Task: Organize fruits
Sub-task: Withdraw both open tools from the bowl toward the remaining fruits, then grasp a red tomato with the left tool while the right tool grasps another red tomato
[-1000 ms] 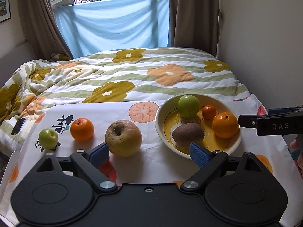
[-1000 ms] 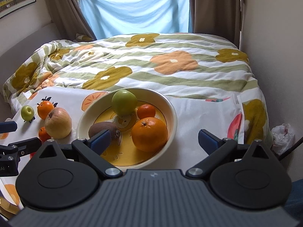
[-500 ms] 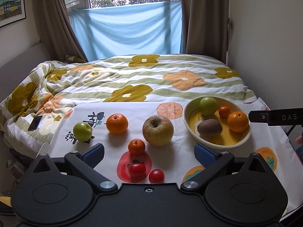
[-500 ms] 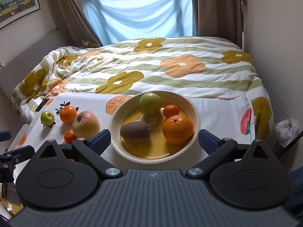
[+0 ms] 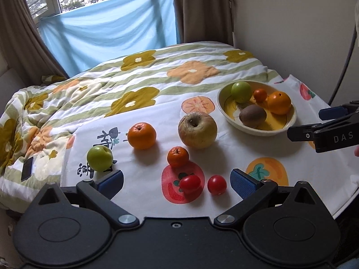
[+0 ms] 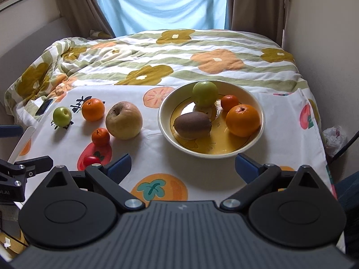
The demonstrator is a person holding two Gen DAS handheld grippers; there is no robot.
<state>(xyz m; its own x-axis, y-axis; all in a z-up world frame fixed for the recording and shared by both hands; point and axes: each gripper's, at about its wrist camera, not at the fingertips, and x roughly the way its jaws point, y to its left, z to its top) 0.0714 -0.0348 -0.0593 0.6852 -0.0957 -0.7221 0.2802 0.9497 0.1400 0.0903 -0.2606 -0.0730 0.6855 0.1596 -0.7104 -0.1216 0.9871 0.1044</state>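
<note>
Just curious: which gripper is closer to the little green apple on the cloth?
Left. The left gripper has the little green apple just beyond its left finger; the right gripper sits before the bowl.

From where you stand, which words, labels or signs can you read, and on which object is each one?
"DAS": white letters on the right gripper, in the left wrist view.
"PLAI": cut by the picture's edge, on the left gripper, in the right wrist view.
Black characters printed on the tablecloth: unreadable to me.

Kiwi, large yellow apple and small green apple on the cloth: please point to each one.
Kiwi (image 6: pixel 192 125), right wrist view, middle of its brown skin.
Large yellow apple (image 5: pixel 198 130), left wrist view, its front side.
Small green apple (image 5: pixel 99 158), left wrist view, its centre.
</note>
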